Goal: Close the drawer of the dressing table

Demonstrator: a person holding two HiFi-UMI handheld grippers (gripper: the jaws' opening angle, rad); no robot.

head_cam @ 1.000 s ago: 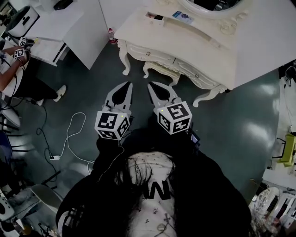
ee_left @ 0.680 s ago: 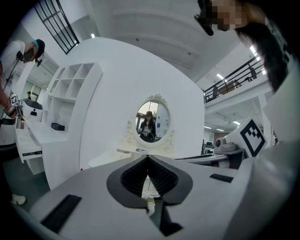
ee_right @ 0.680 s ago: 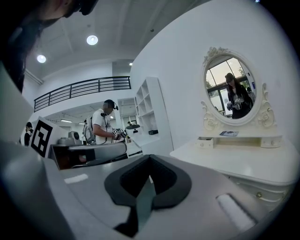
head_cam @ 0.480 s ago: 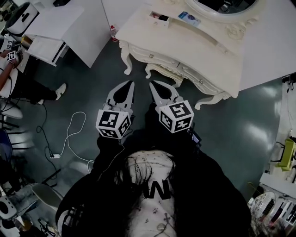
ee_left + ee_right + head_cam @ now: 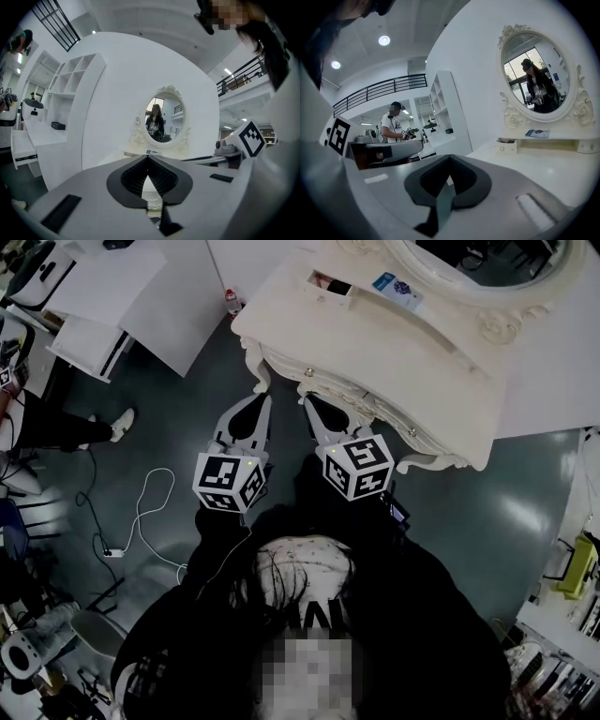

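White room, dark floor

The glossy grey-green floor [image 5: 178,399] catches pale reflections, and a white cable [image 5: 141,507] loops across it. White desks [image 5: 112,282] stand to one side. An open shelf unit [image 5: 443,110] lines the white wall [image 5: 126,70], and round ceiling lights [image 5: 384,40] shine above a railed balcony [image 5: 389,86].

One dressing table [image 5: 375,352]; one mirror [image 5: 483,257]; one drawer [image 5: 330,284]; two tongs: left tongs [image 5: 262,404], right tongs [image 5: 309,405].
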